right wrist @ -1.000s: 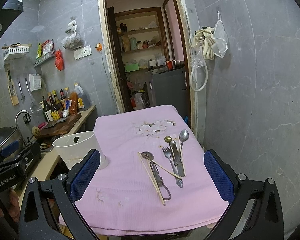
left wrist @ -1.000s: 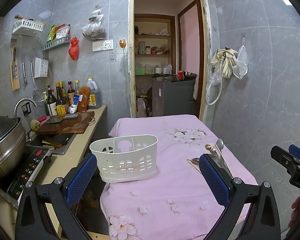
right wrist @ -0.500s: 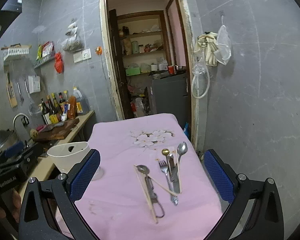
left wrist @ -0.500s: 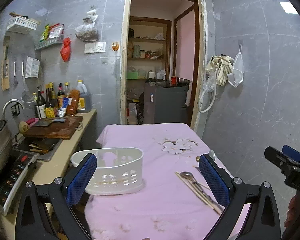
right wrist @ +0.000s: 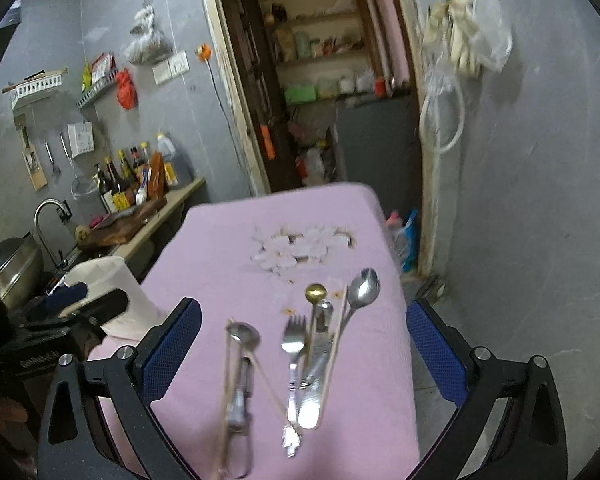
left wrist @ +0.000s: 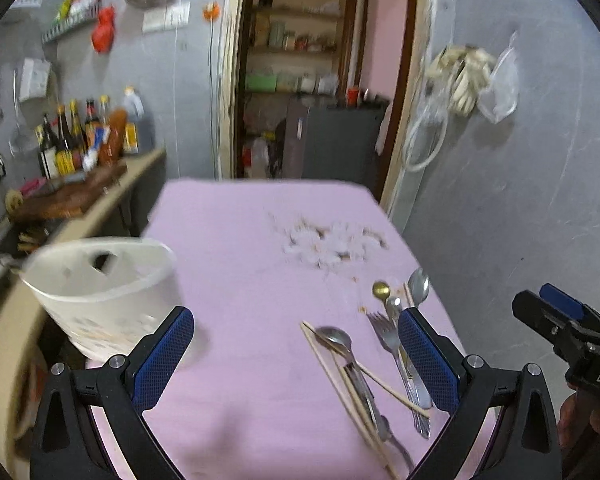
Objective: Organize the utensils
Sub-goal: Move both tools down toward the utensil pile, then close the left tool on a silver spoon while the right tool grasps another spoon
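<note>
A pink-clothed table [left wrist: 240,248] holds a white slotted utensil basket [left wrist: 100,292] at its left edge. On the right lie a steel spoon [left wrist: 418,284], a gold-headed spoon [left wrist: 381,290], a fork [left wrist: 386,338], another spoon [left wrist: 334,338] and wooden chopsticks [left wrist: 340,380]. My left gripper [left wrist: 296,360] is open and empty, above the table's near part. My right gripper [right wrist: 304,350] is open and empty, over the fork [right wrist: 294,340], the gold-headed spoon [right wrist: 315,292] and the steel spoon [right wrist: 364,286]. The basket [right wrist: 116,292] shows at its left.
A kitchen counter [left wrist: 112,204] with bottles [left wrist: 84,136], a cutting board and a sink runs along the left. A grey wall [left wrist: 520,180] stands close on the right of the table. An open doorway [left wrist: 308,80] lies behind. The other gripper [left wrist: 572,340] shows at the right edge.
Both grippers have moved forward and lower toward the table; the utensils now sit between the right gripper's fingers. The left view has swung right, bringing the utensils into it. Nothing was grasped.
</note>
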`<state>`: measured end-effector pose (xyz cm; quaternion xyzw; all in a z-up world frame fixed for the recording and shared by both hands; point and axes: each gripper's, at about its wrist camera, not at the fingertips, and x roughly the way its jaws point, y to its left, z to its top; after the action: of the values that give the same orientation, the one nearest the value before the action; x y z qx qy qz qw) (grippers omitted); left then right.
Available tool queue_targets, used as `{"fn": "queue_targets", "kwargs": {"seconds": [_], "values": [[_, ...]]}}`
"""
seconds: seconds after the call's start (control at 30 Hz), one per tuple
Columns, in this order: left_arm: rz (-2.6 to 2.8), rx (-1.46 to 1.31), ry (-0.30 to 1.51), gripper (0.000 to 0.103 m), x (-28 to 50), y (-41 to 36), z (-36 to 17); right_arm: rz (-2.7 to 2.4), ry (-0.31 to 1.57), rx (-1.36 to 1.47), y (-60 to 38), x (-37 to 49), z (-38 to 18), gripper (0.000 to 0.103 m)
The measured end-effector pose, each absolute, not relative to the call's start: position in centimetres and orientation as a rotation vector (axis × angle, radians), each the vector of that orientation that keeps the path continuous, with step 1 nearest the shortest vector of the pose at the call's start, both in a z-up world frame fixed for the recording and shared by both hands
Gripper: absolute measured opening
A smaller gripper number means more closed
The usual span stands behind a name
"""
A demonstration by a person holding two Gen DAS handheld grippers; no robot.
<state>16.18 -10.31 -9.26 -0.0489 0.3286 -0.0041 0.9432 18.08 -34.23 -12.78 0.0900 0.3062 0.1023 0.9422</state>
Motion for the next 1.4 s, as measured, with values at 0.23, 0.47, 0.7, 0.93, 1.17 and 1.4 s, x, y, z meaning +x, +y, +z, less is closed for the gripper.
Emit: {"fn": "queue_targets", "kwargs": {"seconds": [0.23, 0.47, 0.7, 0.93, 1.17, 1.4], "values": [[0.031, -0.171, 0.833, 0.066, 21.1, -12.2, -14.9, 0.285, 0.743, 0.234, -35.7, 25.1, -19.8, 0.056], [-0.045, -0.235, 0.955, 0.053, 23.2, -13.7, -17.0, 0.324, 0.825, 0.259, -36.1, 30.4, -23.6, 0.049], [-0.027, -0.334, 1.016, 0.048, 25.3, -13.4, -18.5, 0.355, 0.882, 0.281, -36.5, 34.3, -26.0, 0.045], [-0.006, -0.487, 1.079, 0.027, 27.0, -11.6, -19.9, 0.437, 0.888, 0.293, -36.5, 36.2, -27.2, 0.032], [-0.054, -0.608, 1.16, 0.026, 28.1, -10.7, -20.8, 0.517, 0.92, 0.309, -36.6, 37.3, -27.4, 0.026], [-0.081, -0.654, 1.207, 0.026, 27.9, -10.6, -21.3, 0.543, 0.932, 0.307, -36.9, 36.9, -27.6, 0.024]]}}
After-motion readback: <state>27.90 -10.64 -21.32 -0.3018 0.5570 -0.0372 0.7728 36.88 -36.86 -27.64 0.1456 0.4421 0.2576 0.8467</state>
